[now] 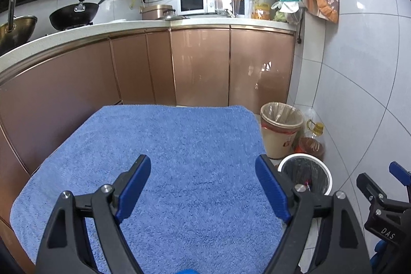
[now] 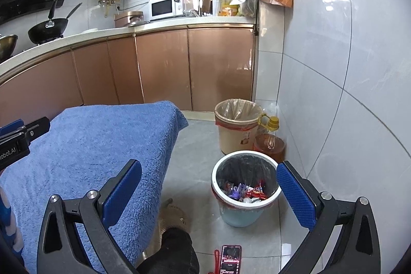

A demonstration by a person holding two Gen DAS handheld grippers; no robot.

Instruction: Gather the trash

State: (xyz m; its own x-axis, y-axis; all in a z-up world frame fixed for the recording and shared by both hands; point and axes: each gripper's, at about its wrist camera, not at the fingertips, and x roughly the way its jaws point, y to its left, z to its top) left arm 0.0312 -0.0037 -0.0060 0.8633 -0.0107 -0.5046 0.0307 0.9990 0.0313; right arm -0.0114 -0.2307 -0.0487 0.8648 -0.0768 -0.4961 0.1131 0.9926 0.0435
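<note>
Both grippers stand spread wide with nothing between their blue pads: the left gripper [image 1: 203, 186] hangs over the blue terry towel [image 1: 164, 145] that covers the table, and the right gripper [image 2: 209, 193] is off that towel's right edge, above the grey tiled floor [image 2: 195, 145]. No loose trash shows on the towel ahead of the left gripper, though the strip nearest its base is hidden, so a scrap there cannot be ruled out. The trash that can be seen, a heap of red, purple and white wrappers [image 2: 244, 191], already lies in the white-rimmed pale blue bin with a black liner [image 2: 245, 207], just ahead of and below the right gripper, nearly framed by its two fingers. From the left gripper that bin sits low to the right, beyond the towel's edge, so the right hand is plainly the nearer one for any drop. Beyond it, further from both grippers, stands a beige bin with a clear liner [image 2: 237, 130].
</note>
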